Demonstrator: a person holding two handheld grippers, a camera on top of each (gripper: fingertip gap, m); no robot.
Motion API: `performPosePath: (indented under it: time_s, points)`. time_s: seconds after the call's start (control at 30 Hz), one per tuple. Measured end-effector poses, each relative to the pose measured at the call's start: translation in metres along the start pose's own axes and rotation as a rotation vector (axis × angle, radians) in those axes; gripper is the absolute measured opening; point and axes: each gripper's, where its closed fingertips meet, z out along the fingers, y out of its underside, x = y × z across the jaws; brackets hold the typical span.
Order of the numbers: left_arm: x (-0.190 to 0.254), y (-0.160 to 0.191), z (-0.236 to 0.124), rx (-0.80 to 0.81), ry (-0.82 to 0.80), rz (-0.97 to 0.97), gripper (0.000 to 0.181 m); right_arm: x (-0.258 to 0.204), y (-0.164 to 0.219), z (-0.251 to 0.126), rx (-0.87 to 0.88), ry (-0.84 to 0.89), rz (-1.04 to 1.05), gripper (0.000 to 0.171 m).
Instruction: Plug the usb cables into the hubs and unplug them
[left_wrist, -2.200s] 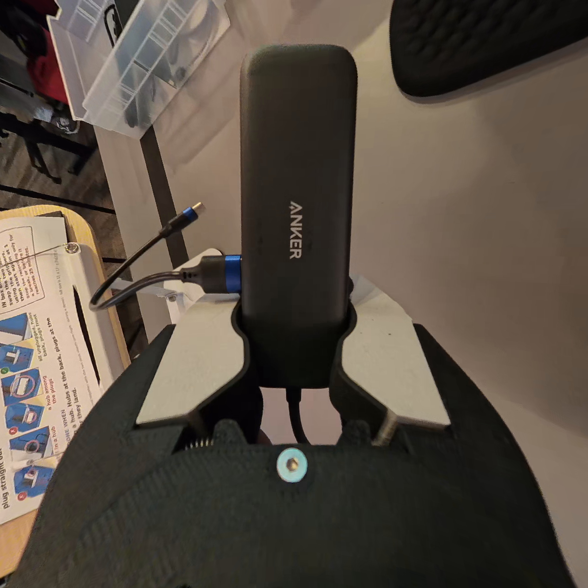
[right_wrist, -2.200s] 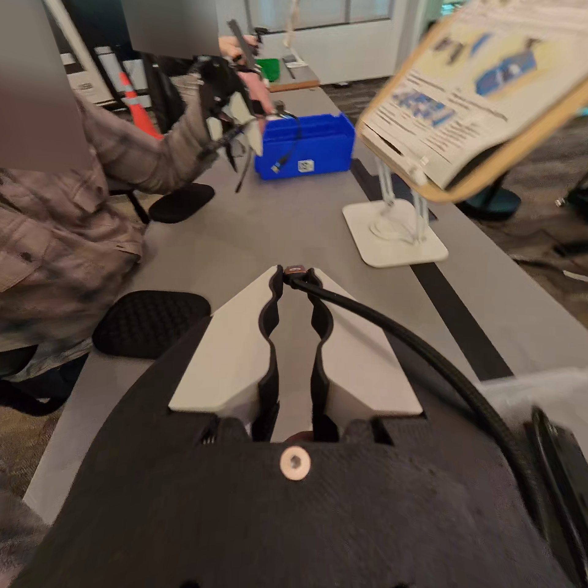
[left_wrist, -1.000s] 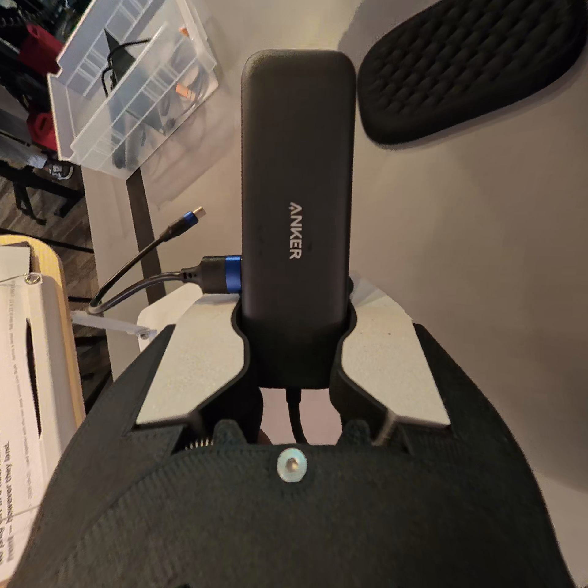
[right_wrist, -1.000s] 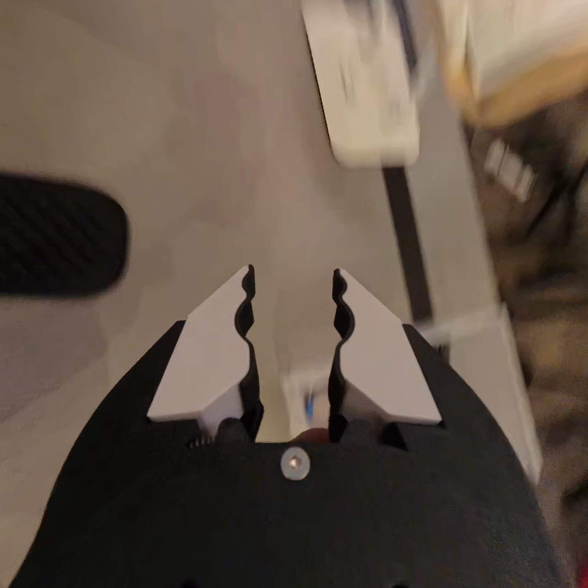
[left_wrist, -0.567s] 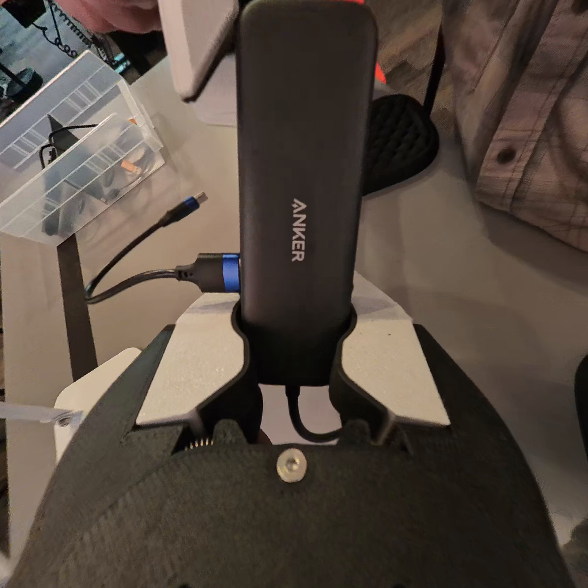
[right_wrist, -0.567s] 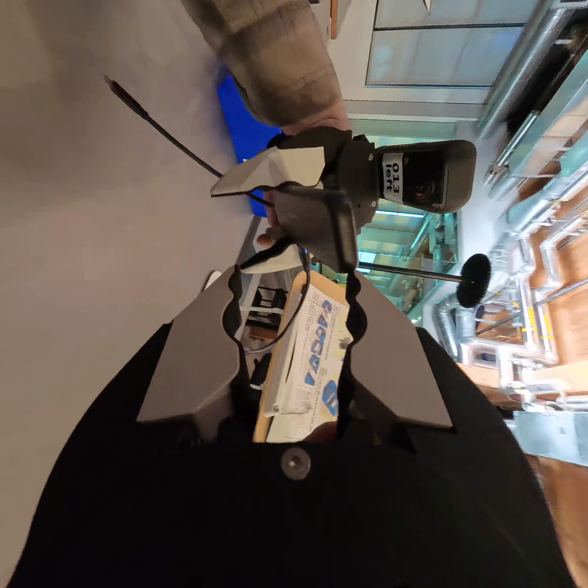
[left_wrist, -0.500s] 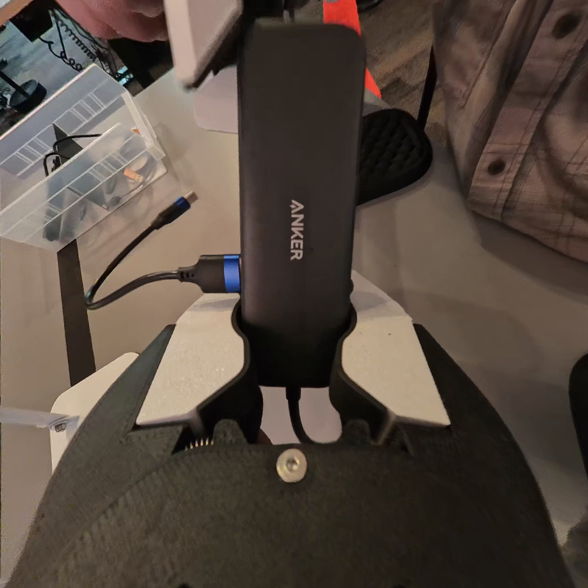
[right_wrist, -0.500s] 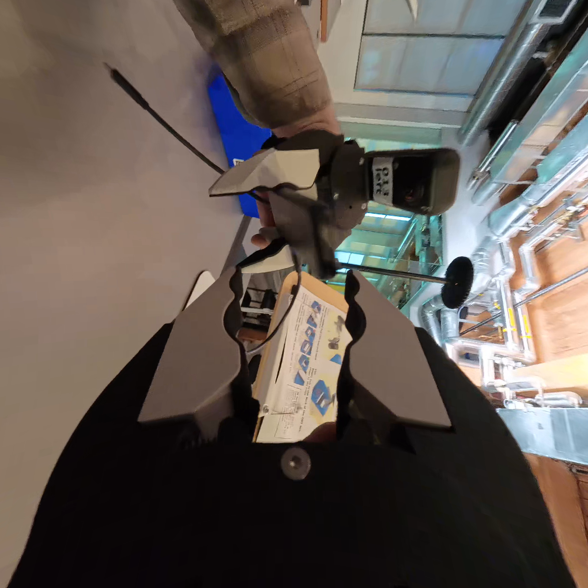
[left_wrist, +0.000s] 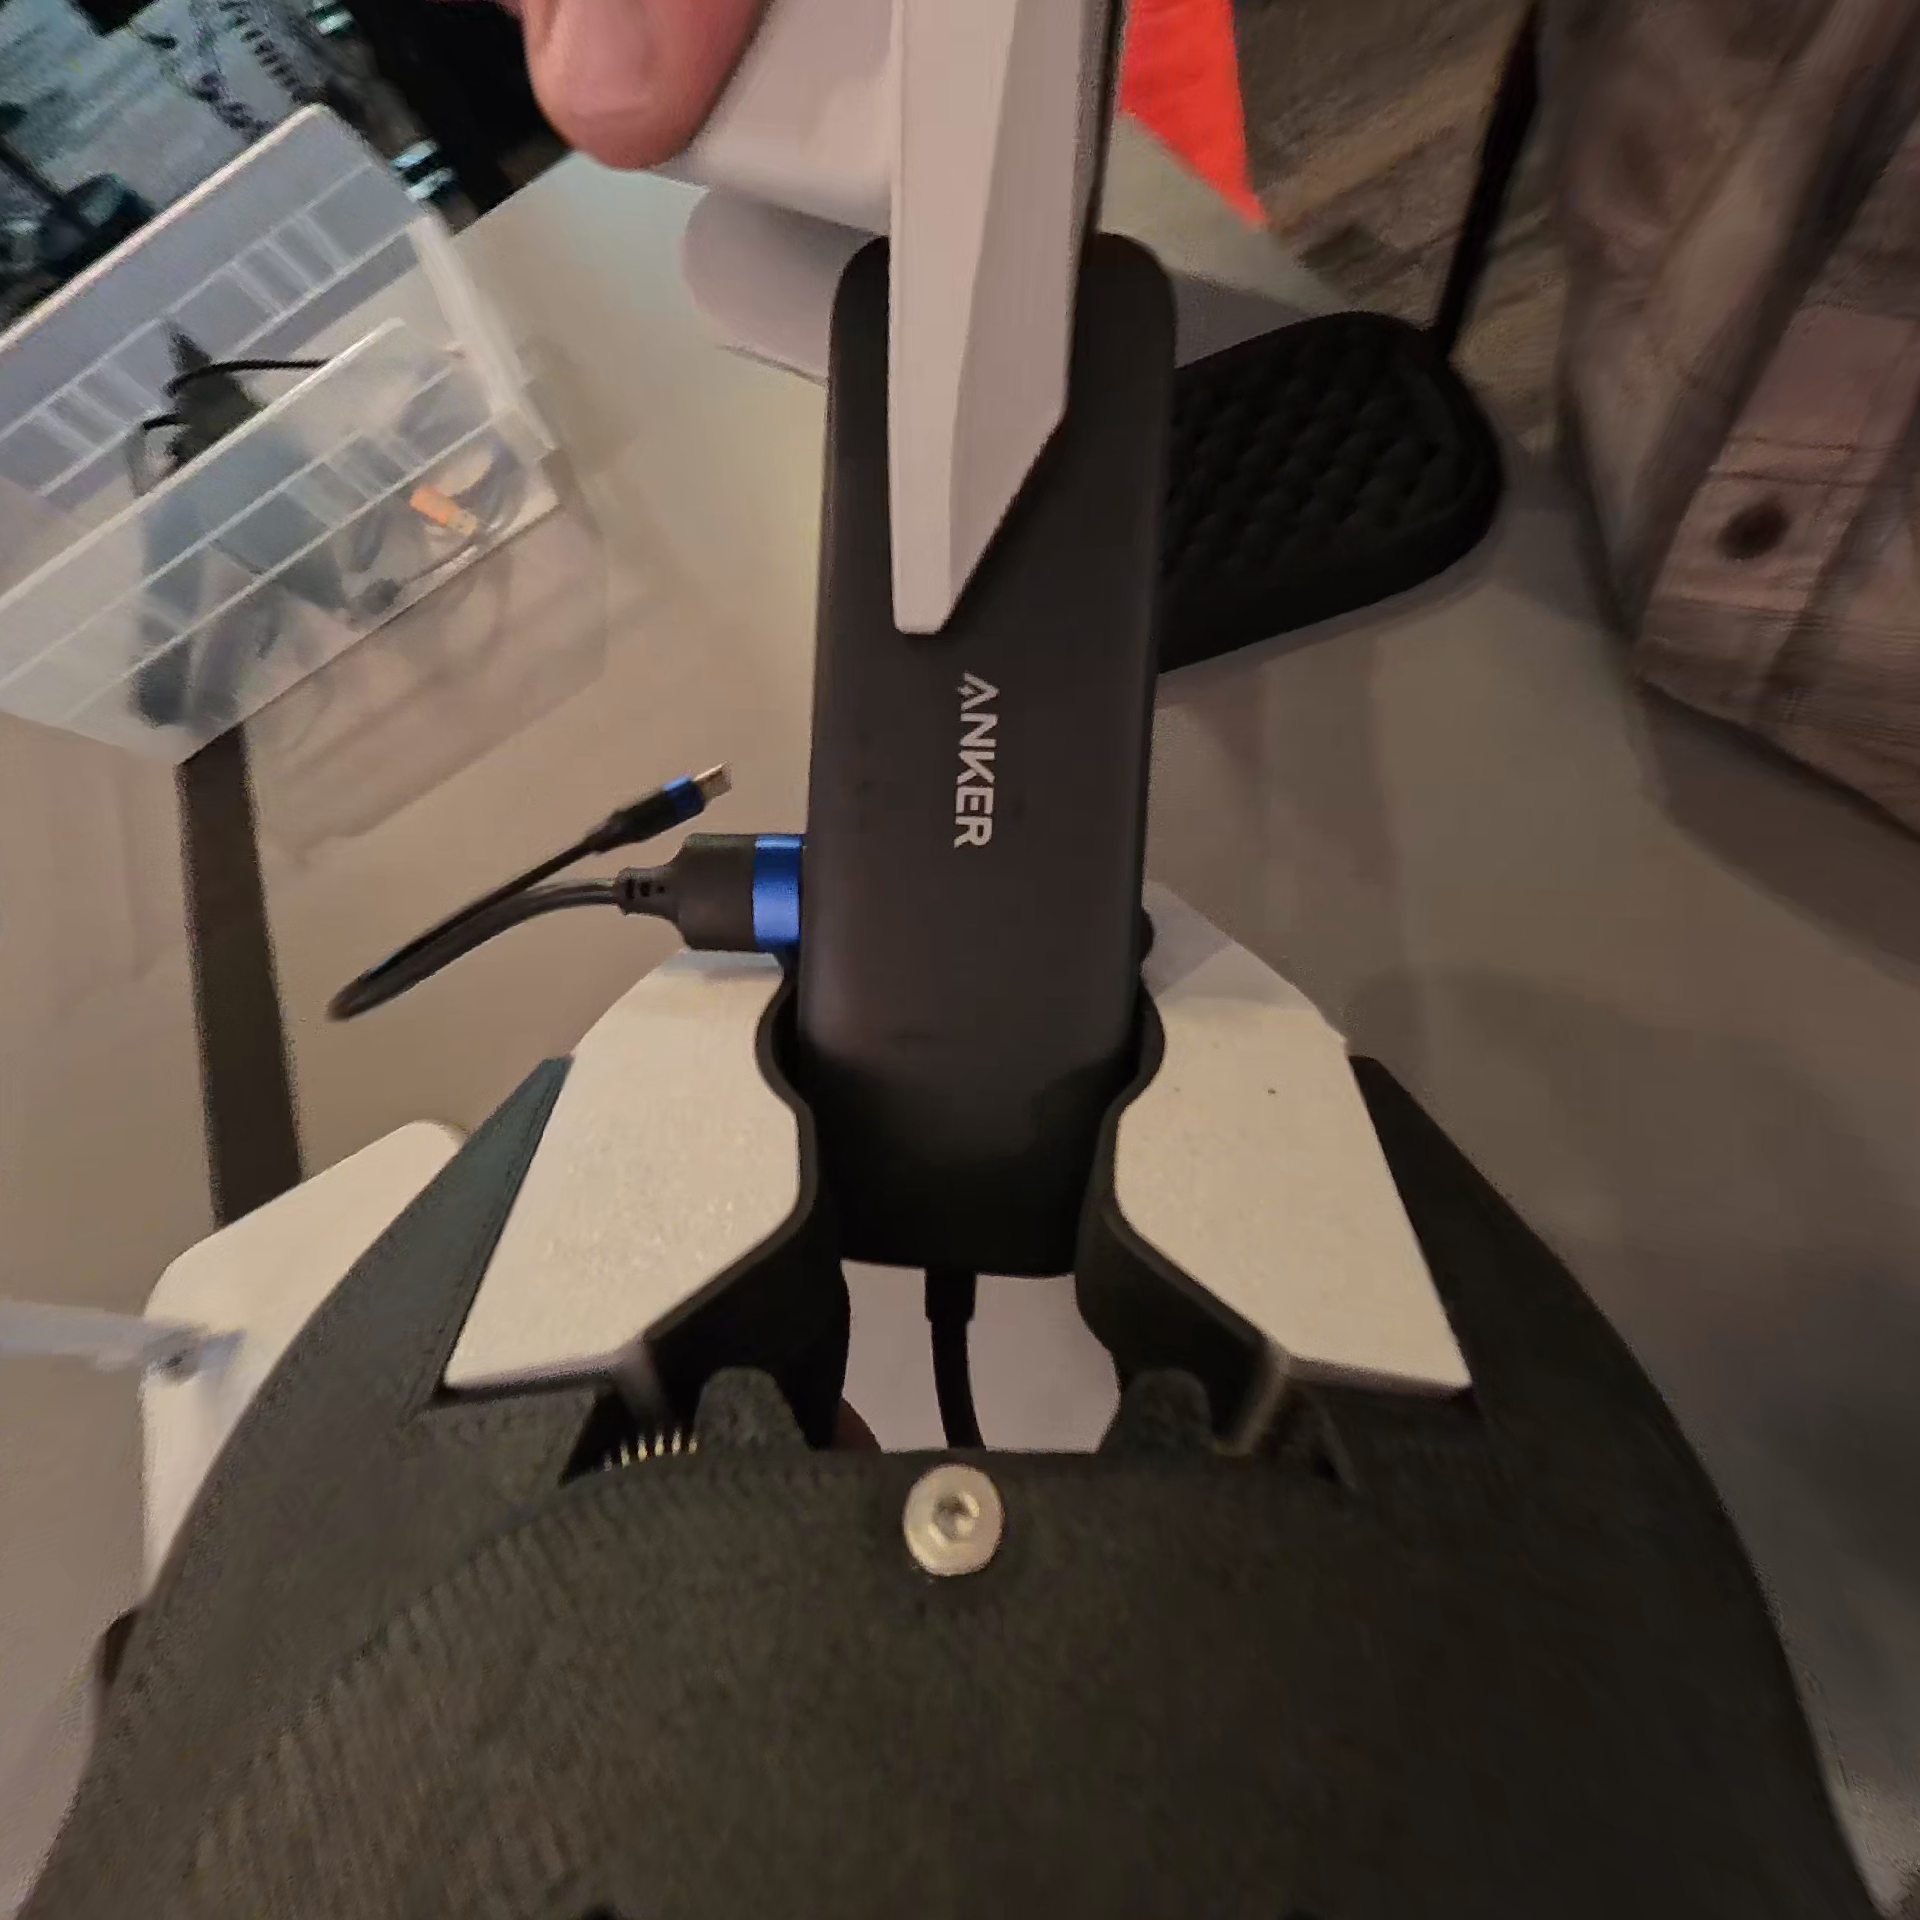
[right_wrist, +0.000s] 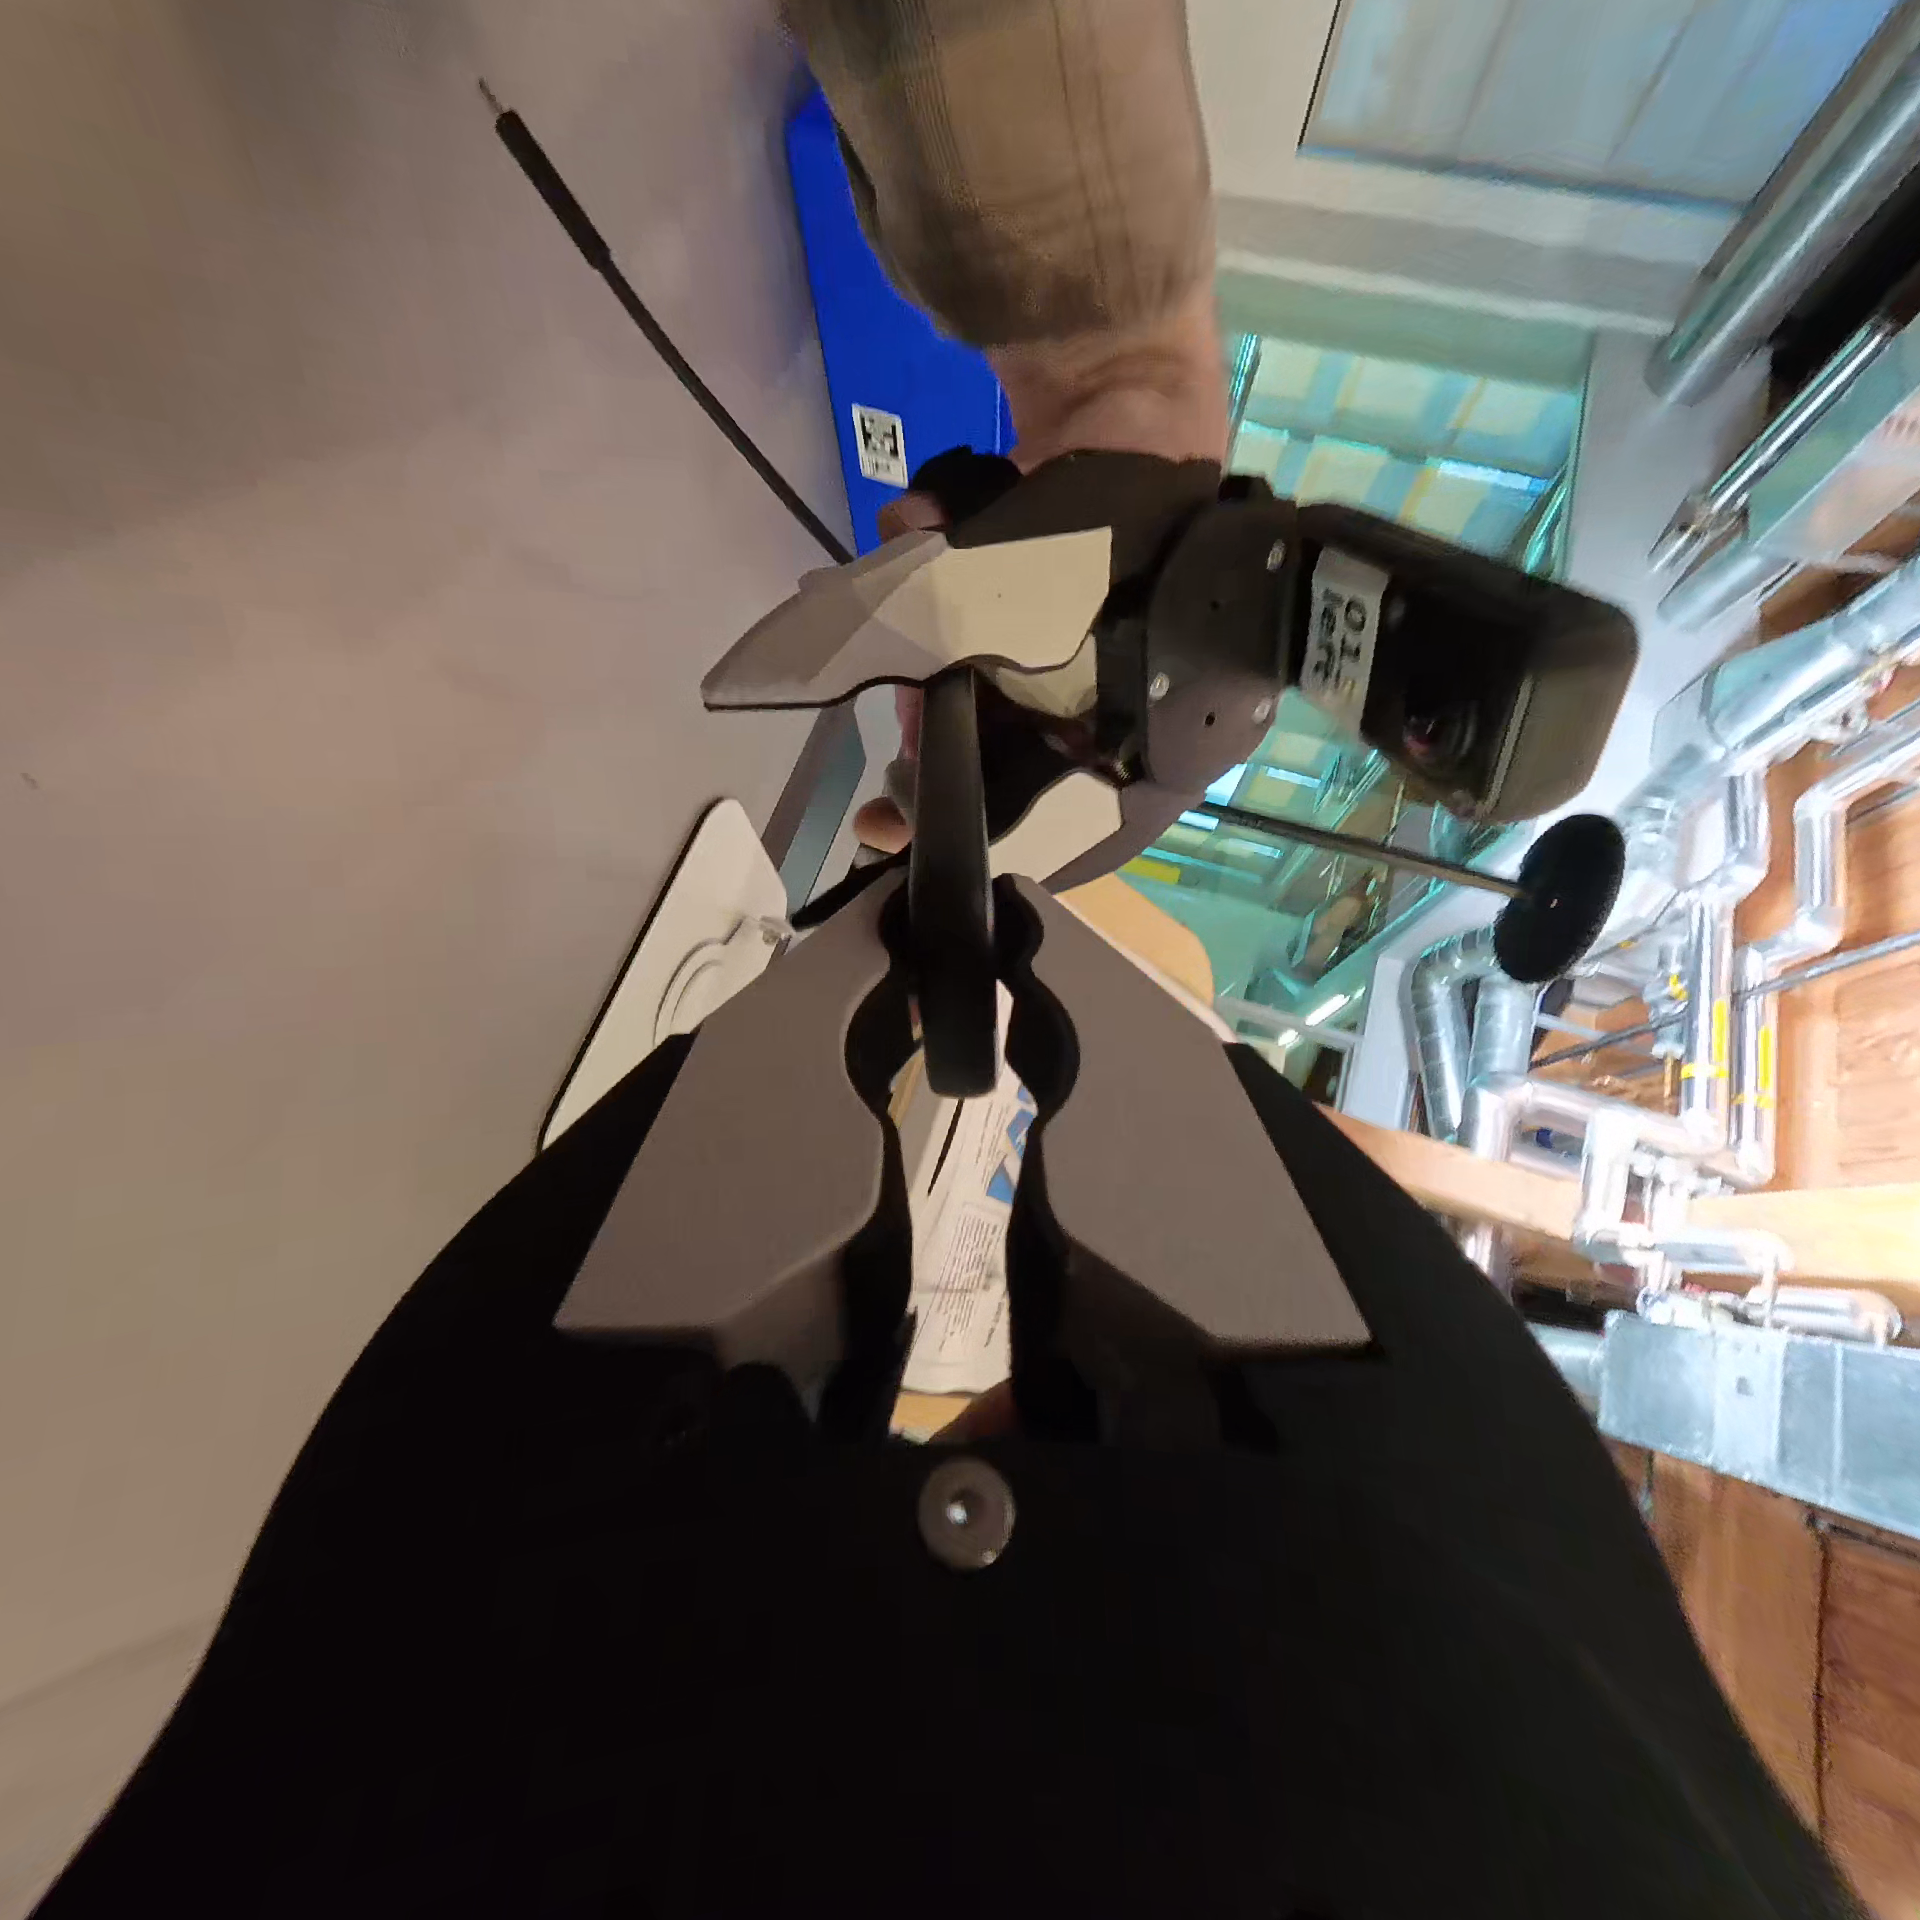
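Starting at the left side of the left wrist view, the blue-collared plug (left_wrist: 740, 878) sticks straight out of the hub (left_wrist: 987, 831) toward the tabletop's (left_wrist: 1455, 987) left edge, its cable (left_wrist: 457, 935) looping away there, square to the hub's long axis, which runs straight ahead out of your left gripper (left_wrist: 961, 1132), pressed tight on the hub's near end. Your right gripper (right_wrist: 961, 966) comes in from the far end with its jaws squeezed on the hub's thin edge, both held up off the tabletop. I'd guess the unplug needs a sideways pull along the plug, and neither claw is on it yet.
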Motion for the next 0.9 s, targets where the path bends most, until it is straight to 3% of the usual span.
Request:
performPosePath:
  time_s: [0.13, 0.3, 0.47, 0.57, 0.77, 0.9]
  points:
    - [-0.035, 0.007, -0.015, -0.070, -0.243, 0.012, 0.077, 0.006, 0.023, 0.008, -0.098, 0.014, 0.054, 0.010]
    - [-0.081, 0.010, -0.050, -0.226, -0.618, 0.134, 0.085, 0.012, 0.060, 0.017, -0.258, 0.011, 0.161, 0.010]
    - [-0.120, 0.002, -0.065, -0.385, -0.971, 0.344, 0.070, 0.019, 0.085, 0.022, -0.392, 0.008, 0.256, 0.009]
    - [-0.132, -0.002, -0.061, -0.399, -1.085, 0.420, 0.055, 0.025, 0.086, 0.022, -0.402, 0.017, 0.300, 0.009]
    - [-0.142, -0.005, -0.064, -0.432, -1.233, 0.514, 0.020, 0.027, 0.084, 0.023, -0.412, 0.015, 0.333, 0.009]
    - [-0.144, -0.004, -0.065, -0.423, -1.264, 0.519, 0.016, 0.028, 0.084, 0.025, -0.418, 0.022, 0.309, 0.011]
